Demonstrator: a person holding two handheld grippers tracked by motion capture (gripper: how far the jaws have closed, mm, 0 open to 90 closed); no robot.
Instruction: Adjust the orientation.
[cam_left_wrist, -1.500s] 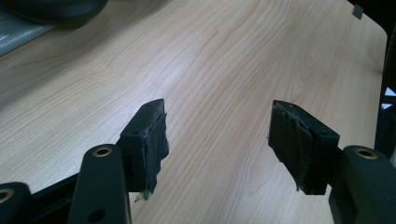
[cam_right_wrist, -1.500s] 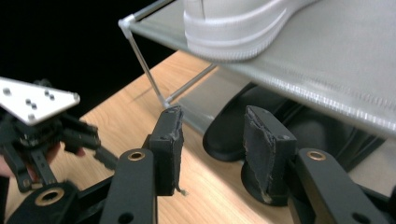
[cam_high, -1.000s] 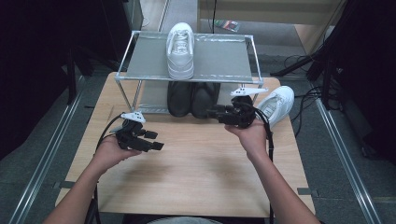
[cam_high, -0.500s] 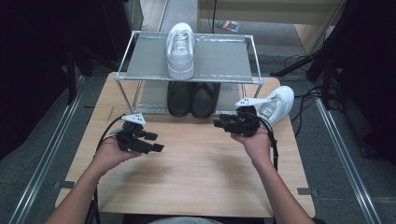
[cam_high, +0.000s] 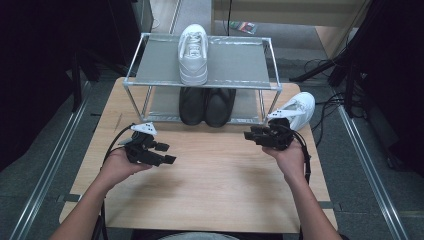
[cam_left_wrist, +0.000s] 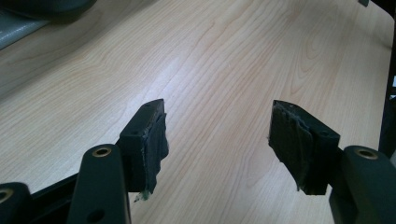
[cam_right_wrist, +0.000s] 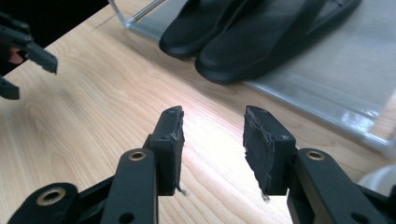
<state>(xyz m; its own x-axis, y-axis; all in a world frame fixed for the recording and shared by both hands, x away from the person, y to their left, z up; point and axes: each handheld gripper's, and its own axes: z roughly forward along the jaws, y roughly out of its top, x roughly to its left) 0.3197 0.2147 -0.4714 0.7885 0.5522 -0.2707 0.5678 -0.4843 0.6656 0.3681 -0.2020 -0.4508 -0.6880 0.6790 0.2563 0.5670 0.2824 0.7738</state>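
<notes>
The loose white shoe (cam_high: 299, 108) lies at the table's right far corner, just behind the right gripper (cam_high: 256, 135), toe pointing away and outward. That gripper, jaws parted and empty, faces left toward the black shoes (cam_right_wrist: 252, 32). The left gripper (cam_high: 162, 152), wide open and empty, hovers over bare wood (cam_left_wrist: 224, 60), well apart from it.

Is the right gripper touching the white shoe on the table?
Cannot tell. In the high view the right gripper overlaps the white shoe, hiding any gap.
</notes>
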